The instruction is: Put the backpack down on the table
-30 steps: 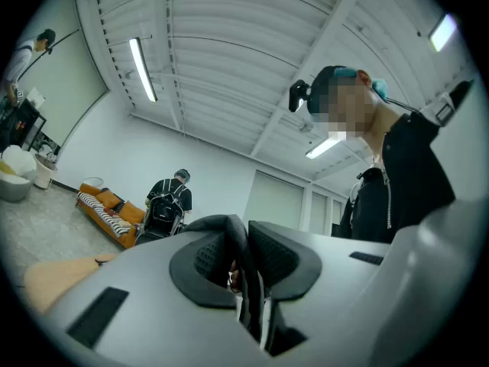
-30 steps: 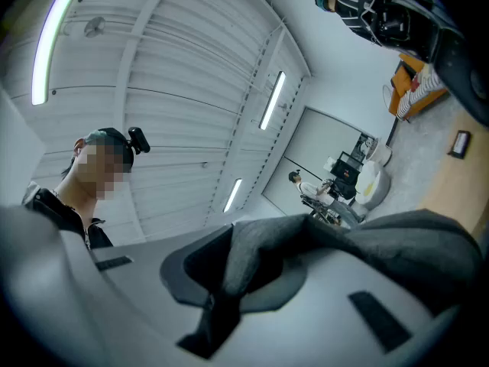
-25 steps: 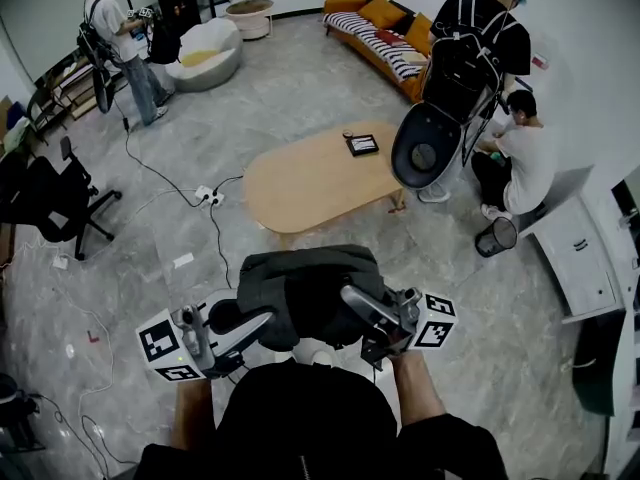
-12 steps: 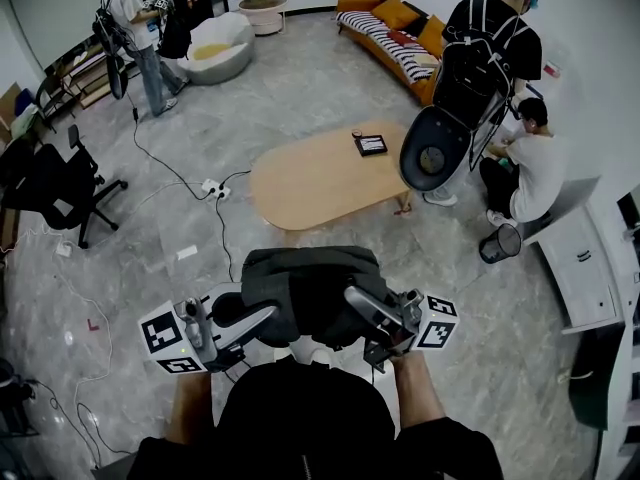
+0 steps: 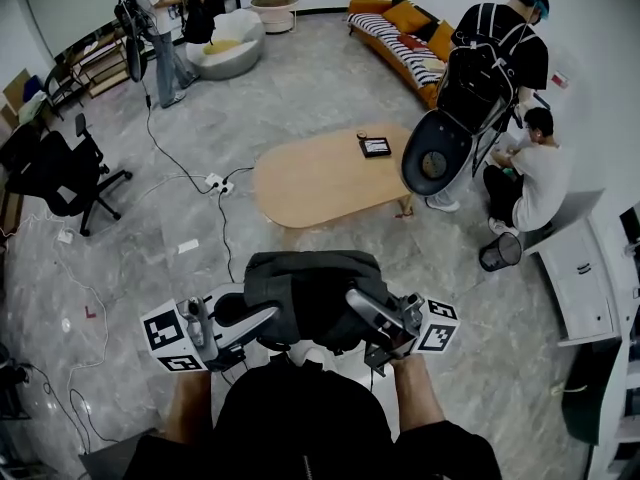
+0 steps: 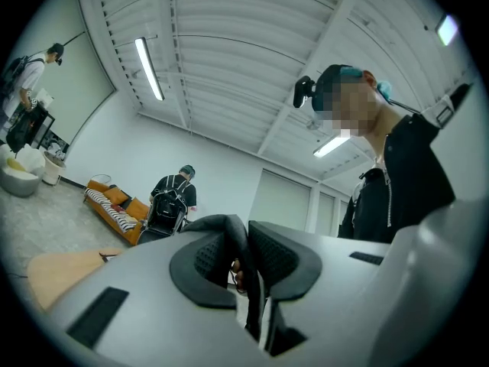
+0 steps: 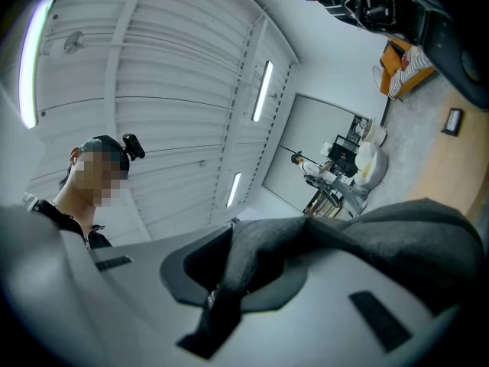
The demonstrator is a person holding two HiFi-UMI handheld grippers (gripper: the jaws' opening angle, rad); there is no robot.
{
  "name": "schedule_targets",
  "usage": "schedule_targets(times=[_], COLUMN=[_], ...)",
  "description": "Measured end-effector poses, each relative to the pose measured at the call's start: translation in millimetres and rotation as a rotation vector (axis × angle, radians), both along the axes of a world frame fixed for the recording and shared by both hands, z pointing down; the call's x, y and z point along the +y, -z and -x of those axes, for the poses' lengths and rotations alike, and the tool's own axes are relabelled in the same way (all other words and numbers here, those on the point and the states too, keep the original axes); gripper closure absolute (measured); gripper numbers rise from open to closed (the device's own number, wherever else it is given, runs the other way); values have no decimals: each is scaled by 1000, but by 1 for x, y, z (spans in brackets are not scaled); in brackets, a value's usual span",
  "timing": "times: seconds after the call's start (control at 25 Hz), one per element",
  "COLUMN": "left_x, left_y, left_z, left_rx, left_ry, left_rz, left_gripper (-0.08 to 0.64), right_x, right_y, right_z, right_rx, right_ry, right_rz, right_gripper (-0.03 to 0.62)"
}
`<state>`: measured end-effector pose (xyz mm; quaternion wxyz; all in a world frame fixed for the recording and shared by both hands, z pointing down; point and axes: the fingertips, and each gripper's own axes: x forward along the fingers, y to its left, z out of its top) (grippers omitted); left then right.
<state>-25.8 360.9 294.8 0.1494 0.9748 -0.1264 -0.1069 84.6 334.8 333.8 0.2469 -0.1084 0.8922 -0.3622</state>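
I hold a dark grey backpack (image 5: 310, 290) up in front of my chest, over the grey floor and short of the oval wooden table (image 5: 320, 183). My left gripper (image 5: 262, 318) grips its left side; in the left gripper view the left gripper (image 6: 244, 262) is shut on a thin dark strap (image 6: 254, 312). My right gripper (image 5: 355, 300) grips the right side; in the right gripper view the right gripper (image 7: 238, 275) is shut on a fold of the backpack's grey fabric (image 7: 367, 235). A small black tablet-like thing (image 5: 377, 147) lies at the table's far right end.
A person wearing a backpack (image 5: 495, 43) and a crouching person (image 5: 530, 173) are at the right, beside a round dark chair (image 5: 432, 158) and a bin (image 5: 498, 252). An orange sofa (image 5: 400, 30), an office chair (image 5: 50, 168) and floor cables with a power strip (image 5: 215, 182) lie around.
The grippers and the backpack have kept their place. The room has slid slightly in the head view, and the person at the far back left shows further right and higher.
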Motion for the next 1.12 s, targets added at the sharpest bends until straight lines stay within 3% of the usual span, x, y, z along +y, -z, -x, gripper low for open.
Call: schedule_targets(times=[0.52, 1.12], left_x=[4, -73], left_y=[-8, -19], left_z=[-16, 10], left_rx=[-2, 13], left_ry=[25, -15], left_rz=[33, 35], left_gripper=[511, 511], right_x=[-2, -80], right_y=[-9, -24], right_z=[-14, 12], right_rx=[-12, 30], right_ry=[20, -7], right_rz=[26, 35], right_gripper=[554, 554])
